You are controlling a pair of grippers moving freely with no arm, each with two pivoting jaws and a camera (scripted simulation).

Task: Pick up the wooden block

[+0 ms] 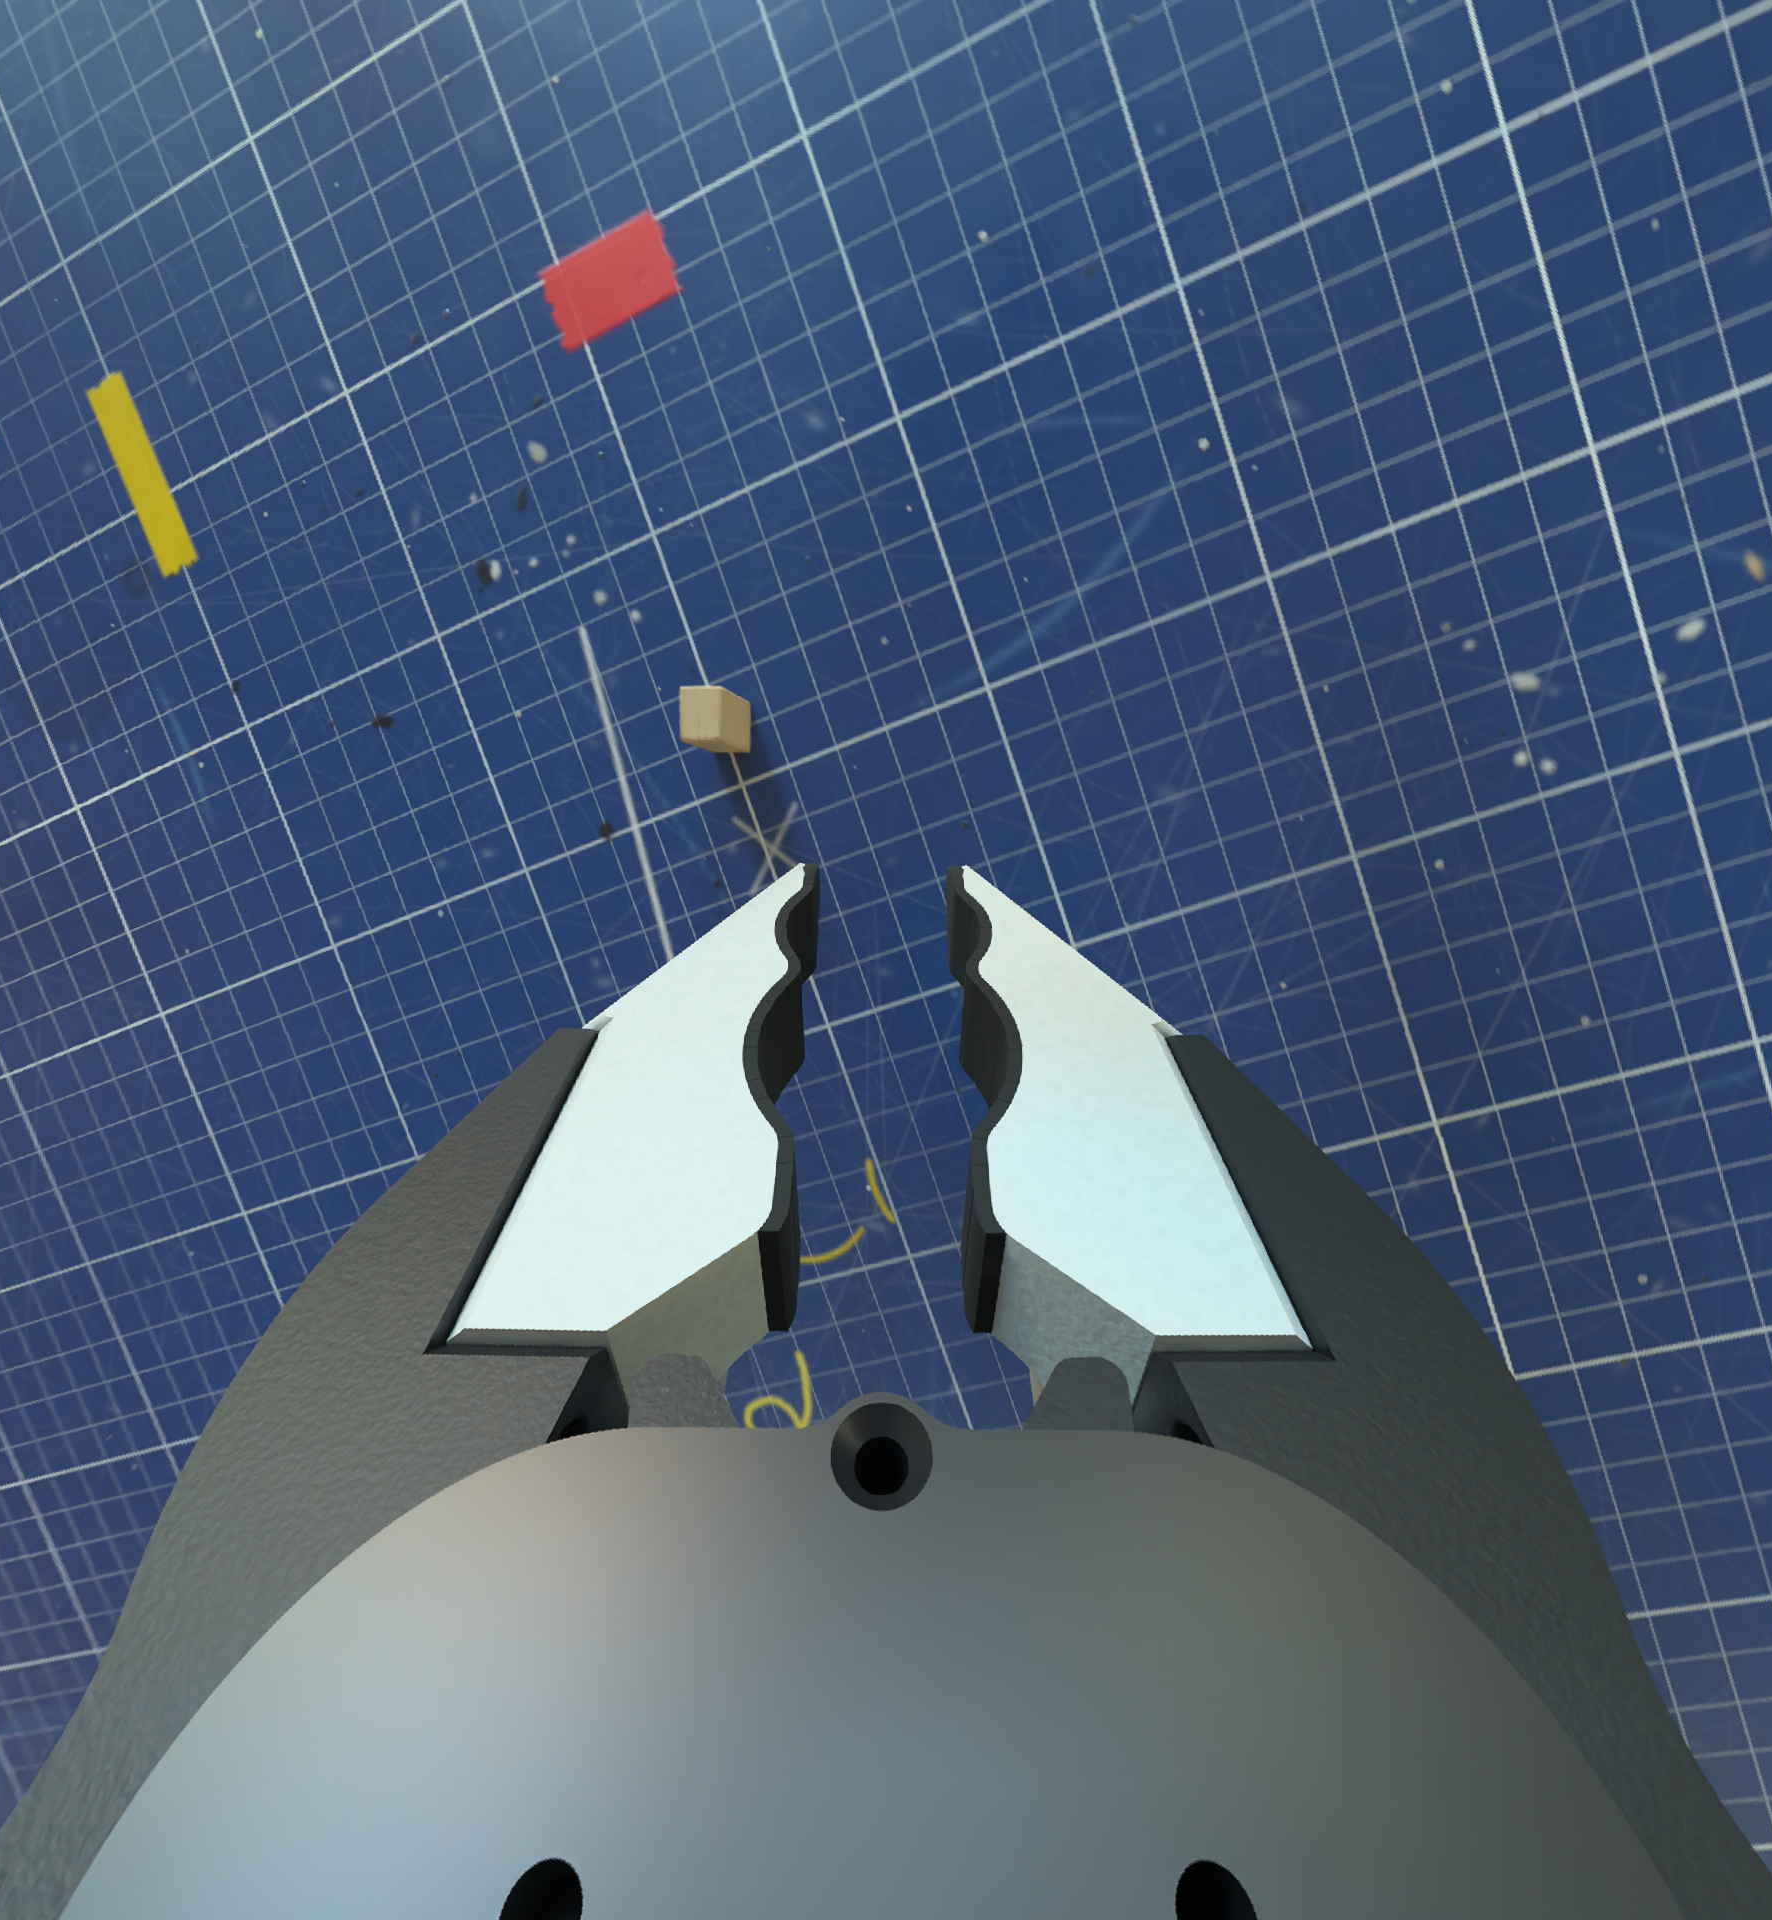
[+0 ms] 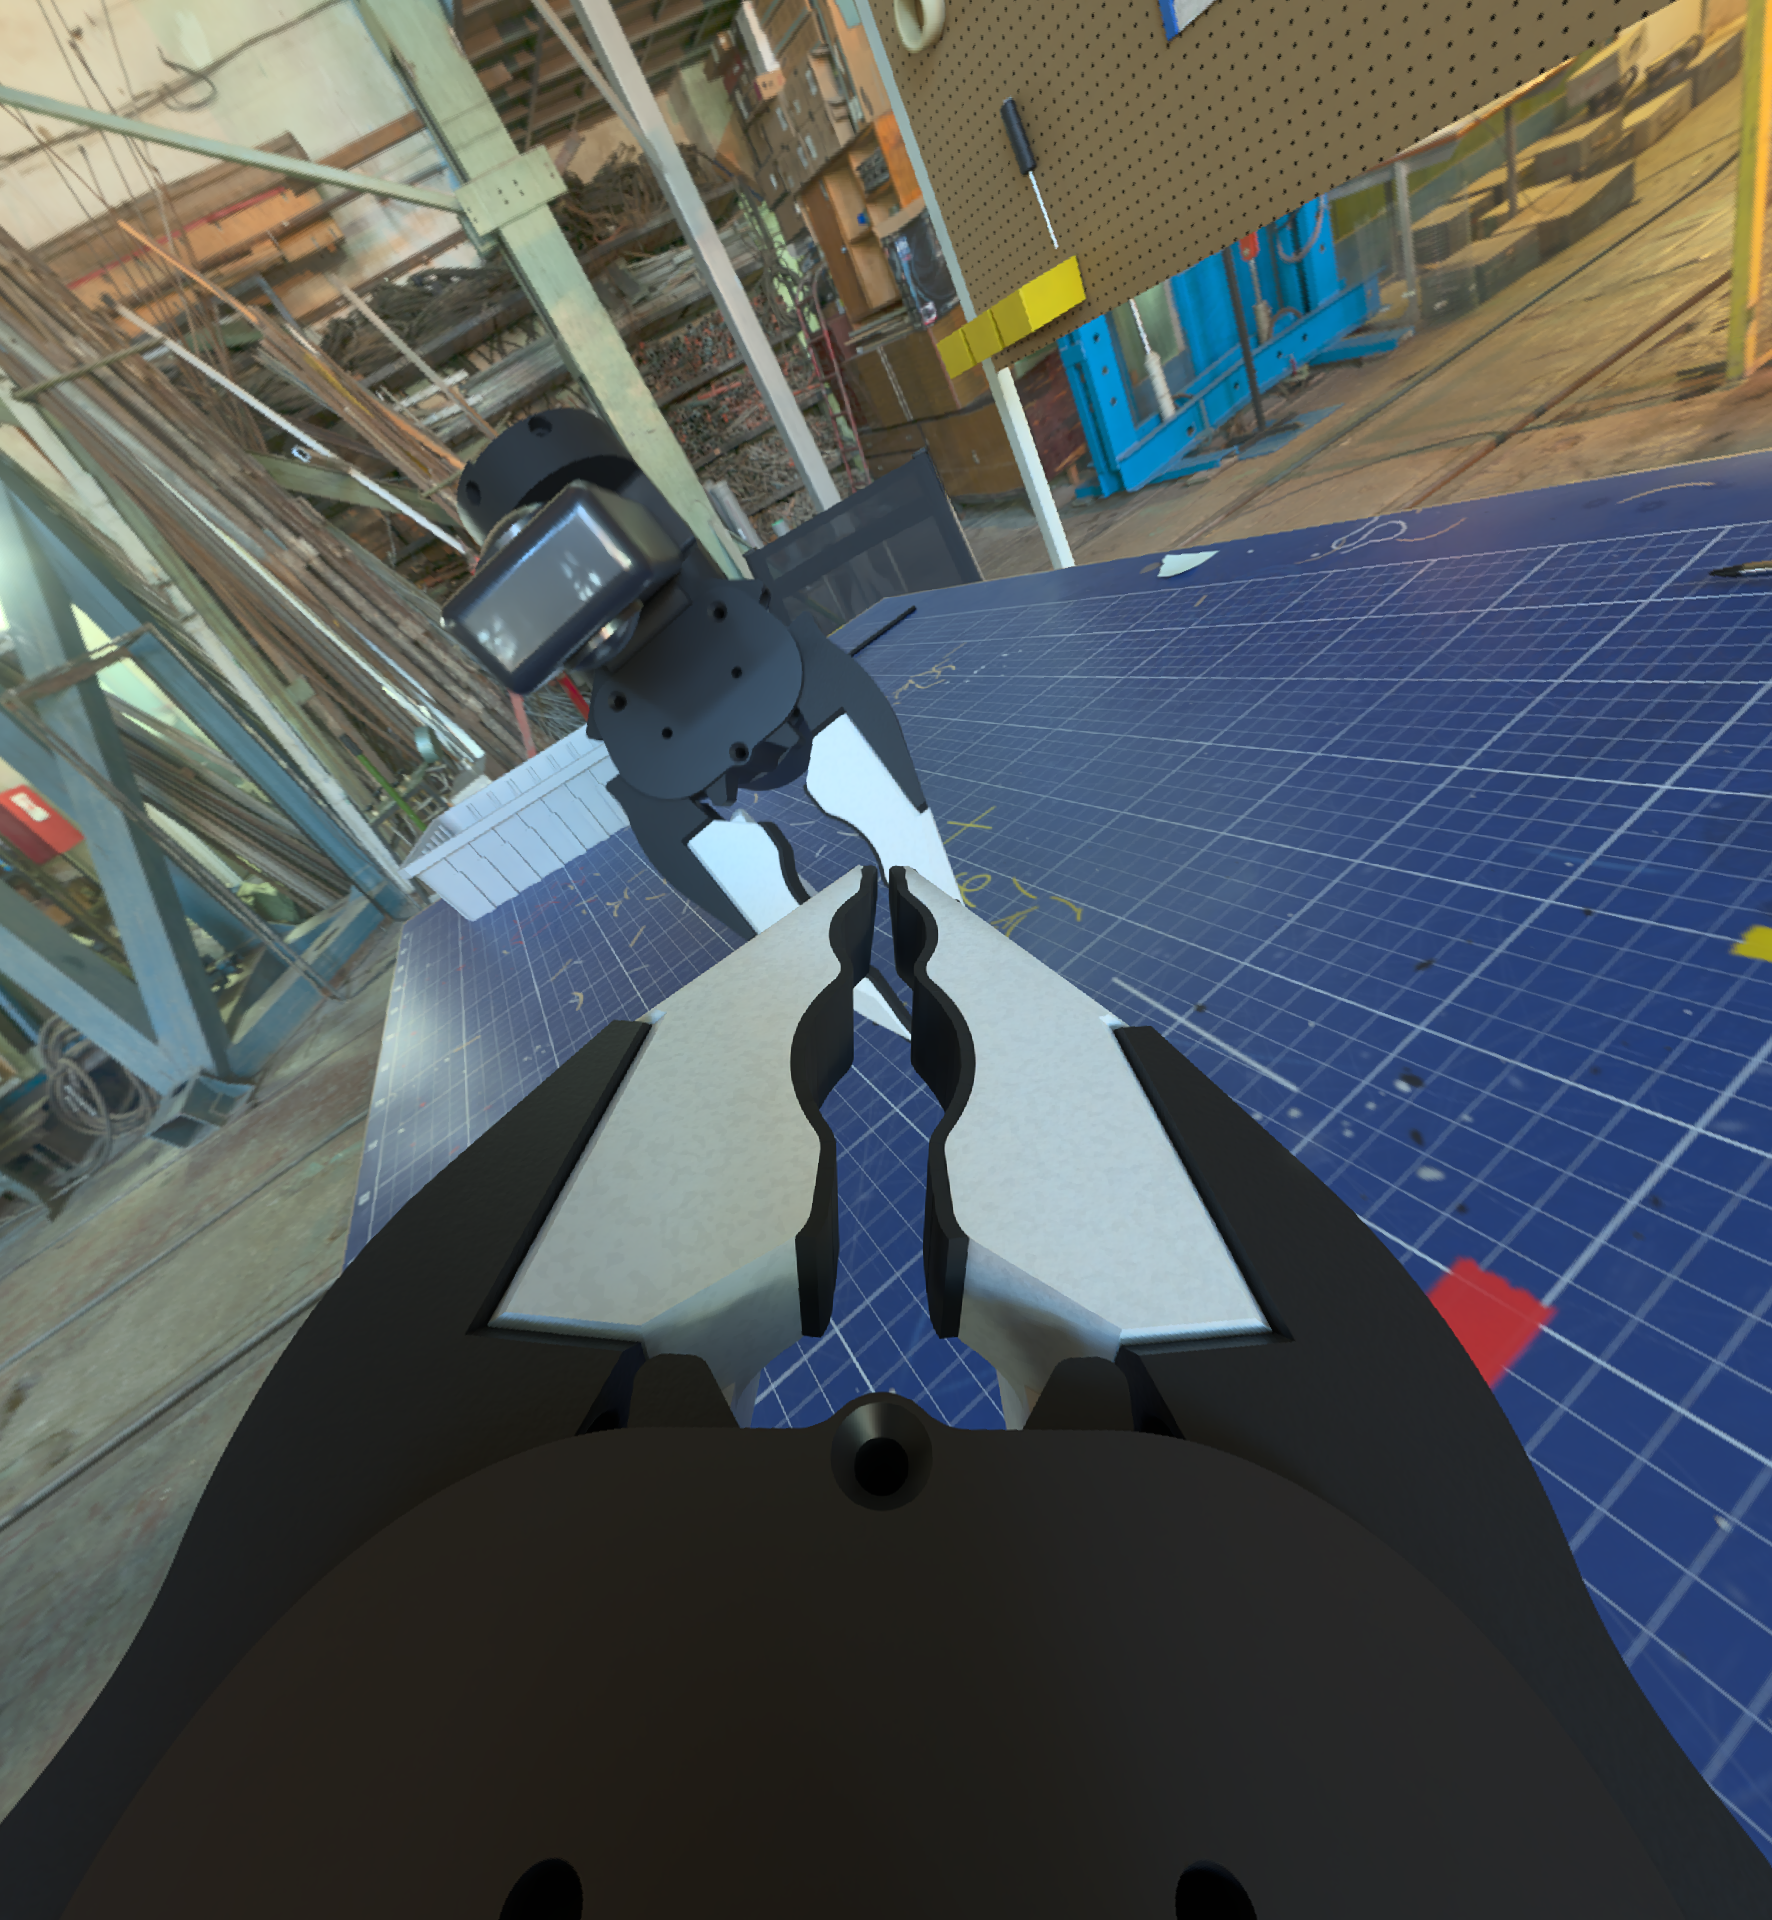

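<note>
**Left gripper poised above the block, right one waiting**

The block (image 1: 714, 718) sits alone on the blue gridded tabletop (image 1: 1381, 520), ahead of the left gripper (image 1: 882, 873) and a little to the left of its line. That gripper looks steeply down with its jaws parted to a moderate gap and holding nothing, wider than the block looks from here, which suits a descent over it. It is not yet centred, so a shift left and forward seems needed first. Red tape (image 1: 610, 278) and yellow tape (image 1: 141, 475) lie flat farther off, well clear. The right gripper (image 2: 883, 873) hangs low at the tabletop's edge, jaws nearly together and empty, apparently kept out of the way.
</note>
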